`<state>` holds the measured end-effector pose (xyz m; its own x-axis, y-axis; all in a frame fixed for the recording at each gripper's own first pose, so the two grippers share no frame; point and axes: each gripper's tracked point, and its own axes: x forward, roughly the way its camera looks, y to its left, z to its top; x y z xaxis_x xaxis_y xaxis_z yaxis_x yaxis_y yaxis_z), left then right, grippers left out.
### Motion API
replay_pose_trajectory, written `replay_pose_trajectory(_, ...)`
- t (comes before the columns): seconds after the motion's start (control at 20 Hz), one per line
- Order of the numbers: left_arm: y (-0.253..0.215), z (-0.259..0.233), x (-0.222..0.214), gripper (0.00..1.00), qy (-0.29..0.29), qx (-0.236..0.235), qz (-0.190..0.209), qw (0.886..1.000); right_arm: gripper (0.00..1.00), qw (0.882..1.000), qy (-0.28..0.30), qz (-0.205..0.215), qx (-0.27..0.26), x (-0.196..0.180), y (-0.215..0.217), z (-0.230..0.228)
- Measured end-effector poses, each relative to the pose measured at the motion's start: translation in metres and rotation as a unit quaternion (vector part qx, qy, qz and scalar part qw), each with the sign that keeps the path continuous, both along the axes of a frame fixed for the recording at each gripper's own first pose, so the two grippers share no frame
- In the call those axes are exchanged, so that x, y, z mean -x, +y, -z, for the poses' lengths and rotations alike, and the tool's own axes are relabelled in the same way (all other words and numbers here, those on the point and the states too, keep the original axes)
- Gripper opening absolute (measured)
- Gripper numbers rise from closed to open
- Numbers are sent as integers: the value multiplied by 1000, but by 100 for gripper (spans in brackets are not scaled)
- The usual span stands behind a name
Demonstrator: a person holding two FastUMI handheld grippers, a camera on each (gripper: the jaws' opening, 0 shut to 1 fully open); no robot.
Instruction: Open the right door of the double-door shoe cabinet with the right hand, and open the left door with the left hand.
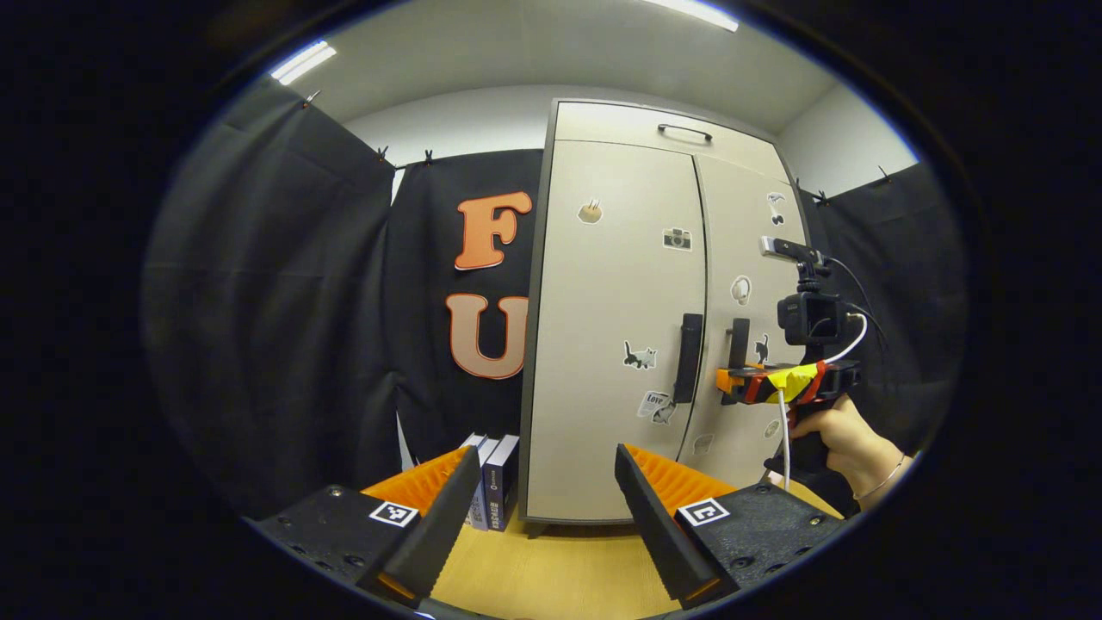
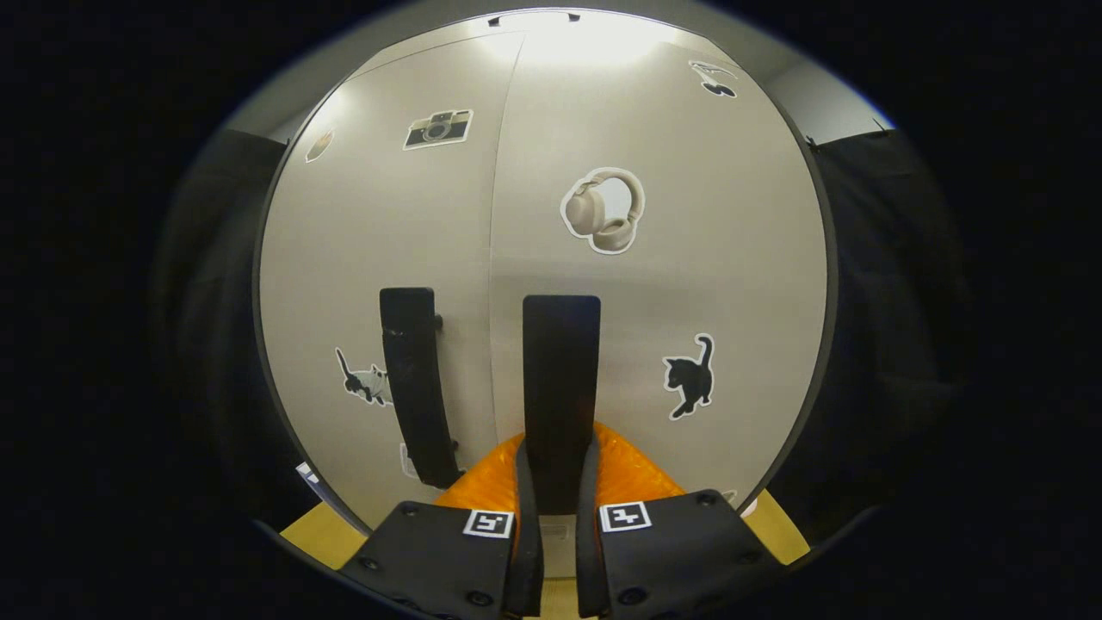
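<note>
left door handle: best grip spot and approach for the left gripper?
Grip the left door handle mid-bar, coming straight at the door front with one of the fingers on each long side. It is a vertical black bar standing off the left door, and the open left gripper faces it, not yet touching.

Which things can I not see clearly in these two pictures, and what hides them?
- Inside of the shoe cabinet: both doors are closed, in both views.
- Lower end of the right door handle: covered by the right gripper, right gripper view.
- Books: partly behind the left gripper, left gripper view; text too small.
</note>
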<state>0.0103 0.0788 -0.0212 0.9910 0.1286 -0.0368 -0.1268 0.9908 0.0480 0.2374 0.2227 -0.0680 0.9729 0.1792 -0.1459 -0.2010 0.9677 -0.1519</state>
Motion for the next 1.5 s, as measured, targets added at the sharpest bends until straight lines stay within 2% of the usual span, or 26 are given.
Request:
replay_pose_trajectory(0.5, -10, -7, 34, 94, -7, 17, 2, 1000, 23, 1000, 1, -7, 8, 27, -18, -5)
replay_pose_trajectory(0.7, -15, -17, 46, 95, -17, -4, -6, 1000, 23, 1000, -3, -10, 10, 35, -25, -6)
replay_pose_trajectory(0.85, -23, -19, 53, 94, -17, -3, -4, 1000, 23, 1000, -5, -11, 8, 40, -30, -7)
replay_pose_trajectory(0.9, -24, -20, 54, 92, -18, -4, -5, 1000, 23, 1000, -5, -11, 8, 41, -32, -8)
replay_pose_trajectory(1.5, -56, -22, 59, 94, -17, 6, 3, 1000, 22, 1000, -1, -16, -5, 59, -54, -12)
